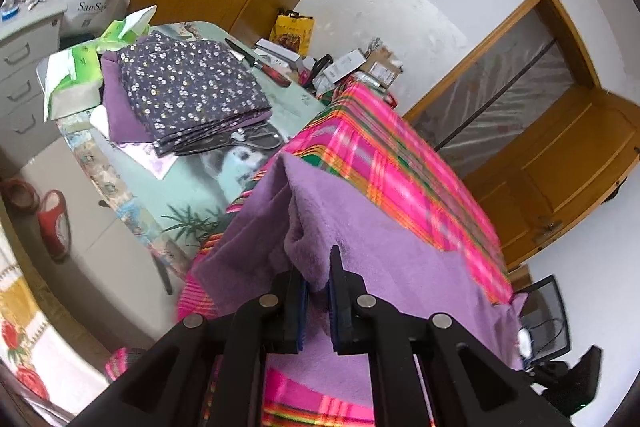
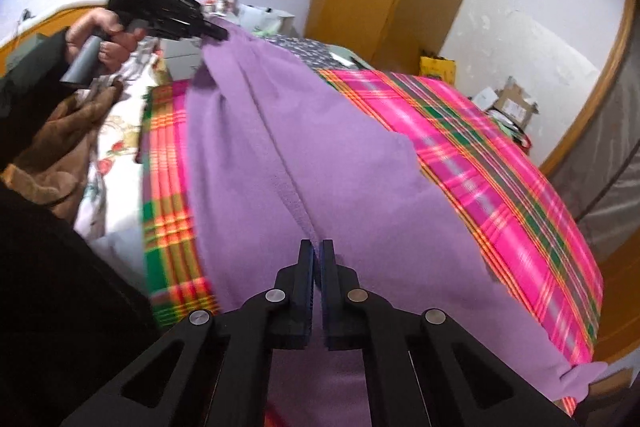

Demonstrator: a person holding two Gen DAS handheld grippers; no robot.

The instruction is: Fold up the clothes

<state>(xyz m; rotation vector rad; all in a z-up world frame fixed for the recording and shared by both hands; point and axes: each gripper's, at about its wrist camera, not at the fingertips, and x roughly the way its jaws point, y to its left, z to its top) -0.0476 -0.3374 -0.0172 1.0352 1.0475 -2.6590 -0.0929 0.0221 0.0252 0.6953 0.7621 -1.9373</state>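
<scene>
**Purple fleece lifted at two points over the plaid cover**

The left gripper [image 1: 318,291] pinches a bunched fold of the purple fleece garment [image 1: 384,267] between its blue pads, the cloth rising in a peak just beyond the fingertips. The right gripper [image 2: 317,267] has its jaws pressed together, with a seam ridge of the same garment [image 2: 320,155] running up to the tips; whether any cloth sits between the pads cannot be told. In the right wrist view the left gripper [image 2: 216,33] appears far left, held by a hand [image 2: 104,39], its tips buried in the far corner of the fleece, which hangs taut from there.

The garment lies spread over a pink, green and orange plaid cover [image 1: 400,163], reaching from the near edge toward the far left.

Further off, a folded floral-print cloth [image 1: 188,87] rests on a table [image 1: 184,187]. A white bag [image 1: 92,3] by the drawers reads "SanSa", the rest cut off. Print on the yellow bag [image 1: 292,31] is too small to read.
</scene>
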